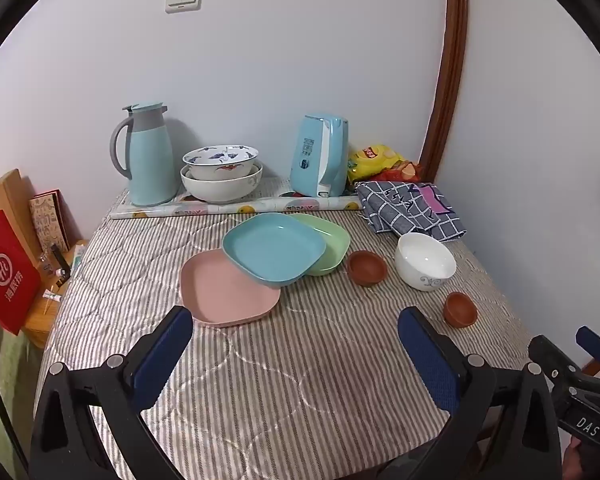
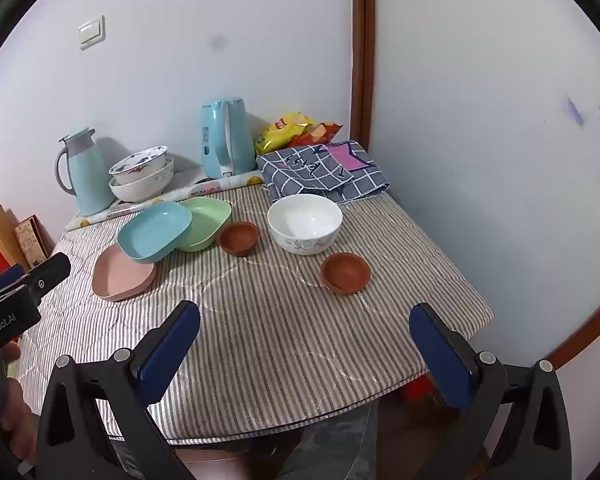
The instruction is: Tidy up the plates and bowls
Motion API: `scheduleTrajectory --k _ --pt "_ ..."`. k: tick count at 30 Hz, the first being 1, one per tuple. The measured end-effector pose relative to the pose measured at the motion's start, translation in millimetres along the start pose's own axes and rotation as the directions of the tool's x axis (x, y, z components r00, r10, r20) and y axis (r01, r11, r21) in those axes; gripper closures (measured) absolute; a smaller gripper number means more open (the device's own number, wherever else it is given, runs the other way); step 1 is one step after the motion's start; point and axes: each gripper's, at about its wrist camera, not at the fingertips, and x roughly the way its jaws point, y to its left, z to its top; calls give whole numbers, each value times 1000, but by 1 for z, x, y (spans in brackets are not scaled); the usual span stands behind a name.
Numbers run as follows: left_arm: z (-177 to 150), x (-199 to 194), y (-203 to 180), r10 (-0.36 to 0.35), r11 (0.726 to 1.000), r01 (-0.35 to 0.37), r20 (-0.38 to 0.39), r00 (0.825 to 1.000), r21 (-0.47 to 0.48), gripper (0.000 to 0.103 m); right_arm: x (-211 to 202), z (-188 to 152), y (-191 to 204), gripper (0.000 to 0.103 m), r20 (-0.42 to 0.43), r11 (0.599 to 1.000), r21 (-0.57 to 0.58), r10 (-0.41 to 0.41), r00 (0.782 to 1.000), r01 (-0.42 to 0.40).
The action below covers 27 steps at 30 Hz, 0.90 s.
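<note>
On the striped tablecloth lie three overlapping square plates: a pink plate (image 1: pixel 228 294) (image 2: pixel 122 276) nearest, a blue plate (image 1: pixel 274 246) (image 2: pixel 154 230) resting on it, and a green plate (image 1: pixel 328 246) (image 2: pixel 204 222) behind. To the right stand a white bowl (image 1: pixel 425 261) (image 2: pixel 305 223) and two small brown bowls (image 1: pixel 366 267) (image 1: pixel 460 309) (image 2: pixel 238 237) (image 2: pixel 345 272). My left gripper (image 1: pixel 296 322) is open and empty, just short of the pink plate. My right gripper (image 2: pixel 305 318) is open and empty, in front of the nearer brown bowl.
At the back stand two stacked patterned bowls (image 1: pixel 221 174) (image 2: pixel 142 174), a blue thermos jug (image 1: pixel 146 156), a blue kettle (image 1: pixel 320 156), snack bags (image 1: pixel 376 160) and a folded checked cloth (image 1: pixel 410 210). The wall is close on the right. The table's front edge (image 2: pixel 300 424) is near.
</note>
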Motion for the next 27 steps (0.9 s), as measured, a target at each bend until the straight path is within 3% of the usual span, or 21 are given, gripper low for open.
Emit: scheduleTrajectory --k 27 --pt "-2 -10 9 15 1000 -15 -2 1000 -1 0 -7 -2 4 0 0 1000 7 22 1000 -22"
